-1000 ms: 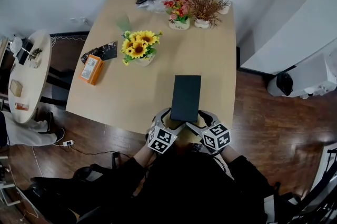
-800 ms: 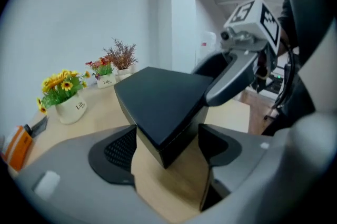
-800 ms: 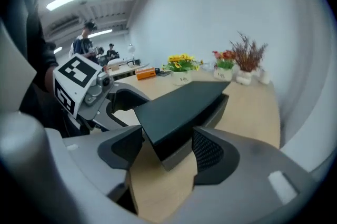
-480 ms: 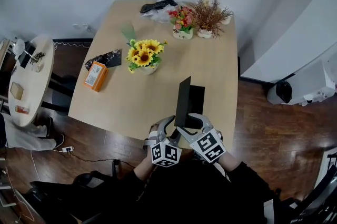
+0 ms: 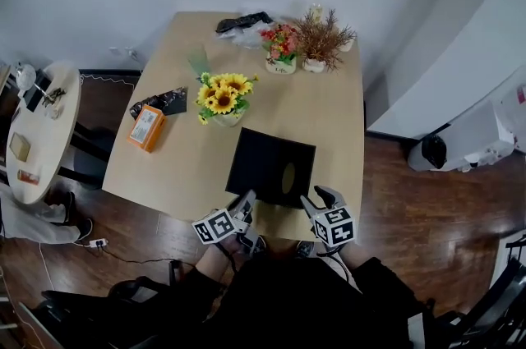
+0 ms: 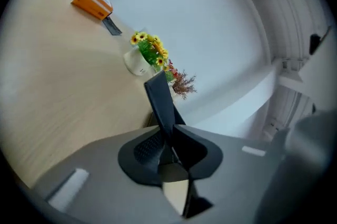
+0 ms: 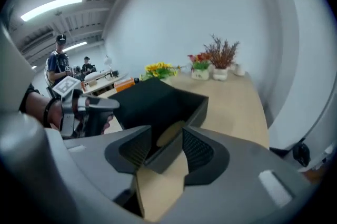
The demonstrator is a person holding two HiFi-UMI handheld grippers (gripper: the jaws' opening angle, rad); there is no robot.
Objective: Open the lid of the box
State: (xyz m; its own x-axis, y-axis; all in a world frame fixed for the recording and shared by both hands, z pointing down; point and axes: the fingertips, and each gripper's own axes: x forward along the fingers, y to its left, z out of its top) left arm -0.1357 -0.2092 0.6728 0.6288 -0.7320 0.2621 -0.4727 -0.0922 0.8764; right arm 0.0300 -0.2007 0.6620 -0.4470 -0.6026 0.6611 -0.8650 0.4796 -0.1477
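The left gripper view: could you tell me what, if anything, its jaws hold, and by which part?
The left gripper is shut on the black lid, pinching the thin panel by its near edge.

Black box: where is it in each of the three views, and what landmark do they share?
Head view: the black box lies open, lower centre, at the table's near edge.
Left gripper view: only its lid, edge-on at centre, pinched in the left gripper.
Right gripper view: centre, its near corner between the right gripper, whose jaws are closing.
Shared landmark: the sunflowers, beyond the box in all three.
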